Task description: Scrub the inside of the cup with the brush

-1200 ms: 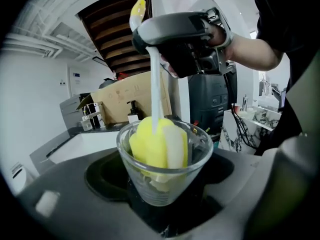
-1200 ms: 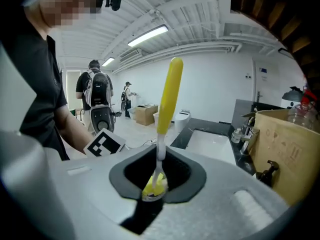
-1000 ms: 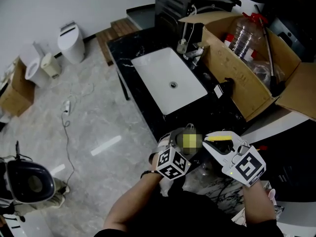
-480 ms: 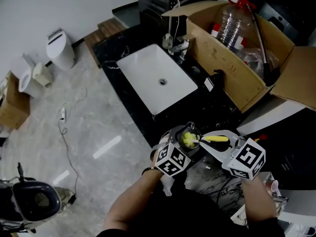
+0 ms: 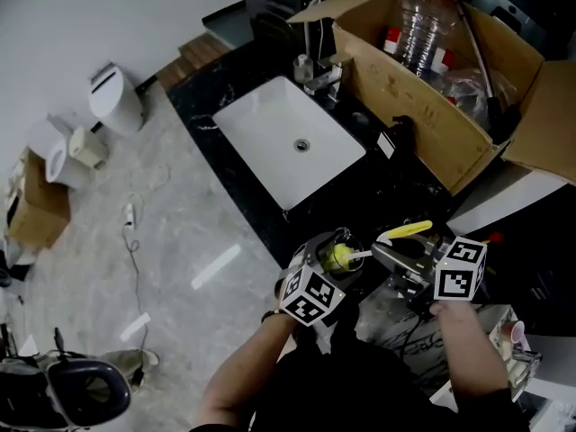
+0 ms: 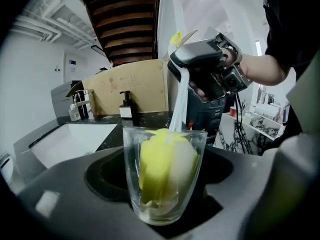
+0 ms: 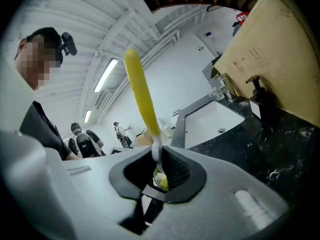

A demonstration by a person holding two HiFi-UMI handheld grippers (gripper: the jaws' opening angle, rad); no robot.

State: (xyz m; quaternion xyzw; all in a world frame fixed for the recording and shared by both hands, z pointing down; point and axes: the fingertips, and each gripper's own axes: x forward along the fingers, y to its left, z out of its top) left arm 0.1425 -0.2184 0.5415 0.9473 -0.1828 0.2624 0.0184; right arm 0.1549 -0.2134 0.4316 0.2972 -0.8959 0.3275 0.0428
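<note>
A clear glass cup (image 5: 340,244) sits between the wide-set jaws of my left gripper (image 5: 328,264), which is shut on it. In the left gripper view the cup (image 6: 134,184) stands upright, and the brush's yellow sponge head (image 6: 160,169) fills it. The brush's white-and-yellow handle (image 5: 405,230) runs up and to the right into my right gripper (image 5: 387,255). That gripper is shut on the handle (image 7: 140,94). Its jaws have just been opening a touch, with the handle still pinched between them (image 7: 159,169).
Behind the cup, a white sink (image 5: 292,142) is set in the black counter (image 5: 378,196), with a faucet (image 5: 315,70) at its far end. An open cardboard box (image 5: 432,106) holds a plastic bottle (image 5: 423,34), and a black pump dispenser (image 5: 400,133) stands beside it. Toilets (image 5: 112,93) stand on the floor at left.
My right gripper has rolled over, so its marker cube faces differently and the yellow handle now sticks up to the right. Both hands sit slightly lower, and the sponge head is down in the cup.
</note>
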